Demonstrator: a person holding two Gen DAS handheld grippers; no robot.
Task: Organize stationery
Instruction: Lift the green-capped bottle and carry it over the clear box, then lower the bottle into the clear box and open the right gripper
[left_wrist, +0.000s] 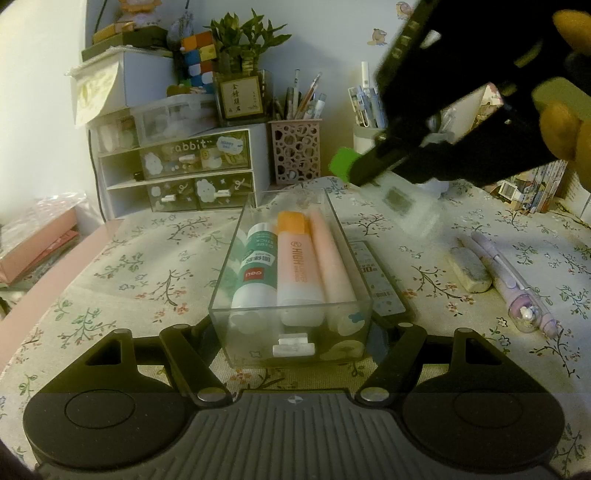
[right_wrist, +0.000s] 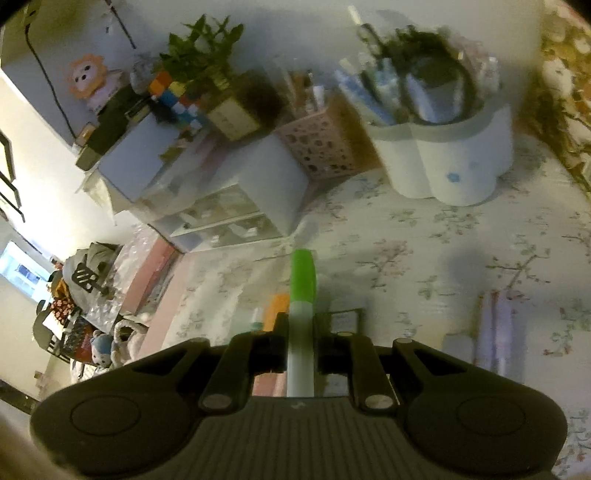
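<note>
A clear plastic box sits on the flowered tablecloth, between my left gripper's fingers, which press its two sides. It holds a white glue stick, an orange-capped highlighter and a pink highlighter. My right gripper is shut on a green-capped highlighter. In the left wrist view the right gripper comes in from the upper right above the far end of the box, with the green cap sticking out.
On the cloth right of the box lie an eraser and a purple pen. At the back stand a white drawer unit, a pink perforated pen holder and a white pen cup.
</note>
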